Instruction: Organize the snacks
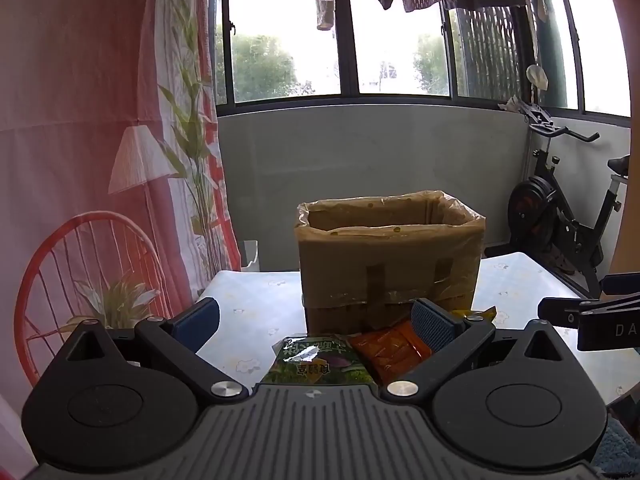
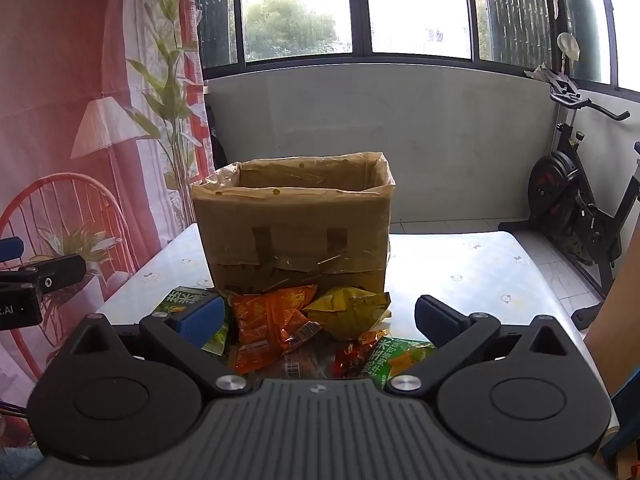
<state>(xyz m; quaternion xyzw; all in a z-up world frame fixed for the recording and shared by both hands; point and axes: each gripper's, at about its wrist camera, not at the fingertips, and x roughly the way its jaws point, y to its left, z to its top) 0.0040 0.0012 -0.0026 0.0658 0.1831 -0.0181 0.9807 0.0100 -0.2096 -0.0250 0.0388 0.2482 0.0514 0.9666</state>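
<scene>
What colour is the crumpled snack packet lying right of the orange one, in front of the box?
Yellow packet, clearest in the right wrist view.

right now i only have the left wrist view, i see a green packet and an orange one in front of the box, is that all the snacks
Observer: No. The right wrist view shows a yellow packet crumpled beside the orange packet, just in front of the cardboard box.
Operator: anything nearer than those
Observer: Yes, a second green packet and a small red wrapper lie close under the right gripper.
Operator: is that gripper holding anything
Observer: No, its jaws stand wide open above the pile with nothing between the pads.
</scene>
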